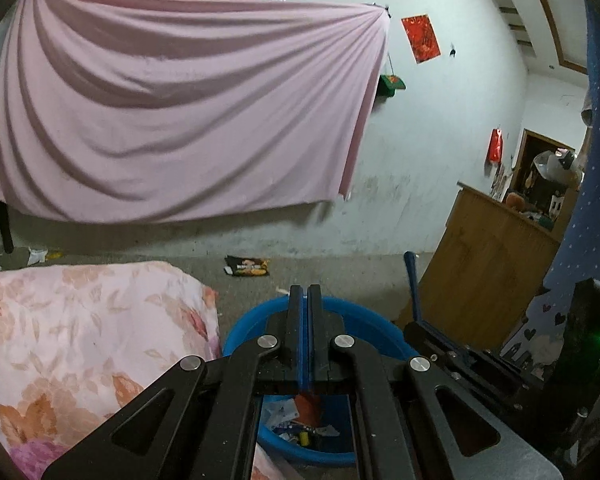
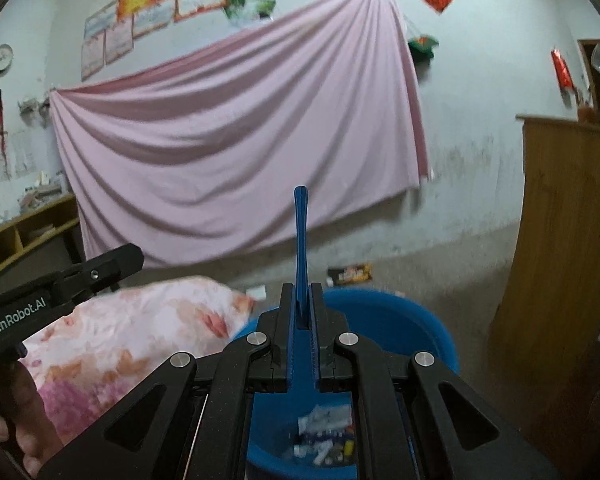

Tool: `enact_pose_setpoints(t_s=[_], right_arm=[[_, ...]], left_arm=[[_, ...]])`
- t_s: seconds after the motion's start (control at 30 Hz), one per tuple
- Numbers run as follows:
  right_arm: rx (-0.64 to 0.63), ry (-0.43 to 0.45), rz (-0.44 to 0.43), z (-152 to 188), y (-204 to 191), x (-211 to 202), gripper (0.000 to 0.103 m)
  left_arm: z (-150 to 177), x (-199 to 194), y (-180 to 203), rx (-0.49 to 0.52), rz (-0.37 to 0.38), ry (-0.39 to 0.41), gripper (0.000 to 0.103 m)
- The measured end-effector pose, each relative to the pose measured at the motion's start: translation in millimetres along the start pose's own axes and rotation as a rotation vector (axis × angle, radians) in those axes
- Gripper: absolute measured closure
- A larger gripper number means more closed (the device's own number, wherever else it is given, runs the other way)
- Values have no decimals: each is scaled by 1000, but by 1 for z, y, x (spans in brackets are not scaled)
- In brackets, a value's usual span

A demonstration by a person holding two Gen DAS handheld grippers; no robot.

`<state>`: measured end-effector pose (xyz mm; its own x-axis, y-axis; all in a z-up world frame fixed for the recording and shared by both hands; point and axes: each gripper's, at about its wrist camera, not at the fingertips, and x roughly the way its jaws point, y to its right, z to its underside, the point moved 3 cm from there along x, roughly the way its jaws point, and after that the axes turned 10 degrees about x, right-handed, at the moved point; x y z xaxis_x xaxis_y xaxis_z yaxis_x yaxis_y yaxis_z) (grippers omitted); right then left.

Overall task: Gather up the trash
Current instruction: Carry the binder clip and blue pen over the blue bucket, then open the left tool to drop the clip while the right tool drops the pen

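A blue plastic basin [image 1: 364, 320] [image 2: 404, 312] sits on the floor beneath both grippers, holding several scraps of paper and wrappers [image 1: 300, 420] [image 2: 324, 428]. My left gripper [image 1: 305, 292] is shut above its near rim, nothing visible between the fingers. It also shows at the left of the right wrist view as the left gripper [image 2: 134, 258], with a hand under it. My right gripper [image 2: 300, 294] [image 1: 418, 326] is shut on a thin blue handle [image 2: 300, 232] [image 1: 411, 280] that sticks out past the fingertips. A dark snack wrapper [image 1: 246, 267] [image 2: 350, 274] lies on the floor near the wall.
A floral quilt [image 1: 80, 340] [image 2: 140, 332] bulges left of the basin. A wooden cabinet [image 1: 484, 264] [image 2: 564, 240] stands on the right. A pink sheet [image 1: 180, 100] hangs on the wall. White paper scraps [image 1: 36, 255] lie at the far left, and a white scrap [image 2: 256, 291] beyond the quilt.
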<state>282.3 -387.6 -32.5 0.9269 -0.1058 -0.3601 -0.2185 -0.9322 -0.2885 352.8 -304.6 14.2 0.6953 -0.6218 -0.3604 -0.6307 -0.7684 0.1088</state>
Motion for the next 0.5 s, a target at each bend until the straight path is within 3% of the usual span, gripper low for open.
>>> enact_pose_setpoints(t_s=[0.2,0.5], right_arm=[[8,-97,12,11,4,12,98],[47,-152,33,12,15,17,97]], left_arm=[[12,3,-5,5,-7,-54,103],[19,11,-8,-4,-18,-148,102]])
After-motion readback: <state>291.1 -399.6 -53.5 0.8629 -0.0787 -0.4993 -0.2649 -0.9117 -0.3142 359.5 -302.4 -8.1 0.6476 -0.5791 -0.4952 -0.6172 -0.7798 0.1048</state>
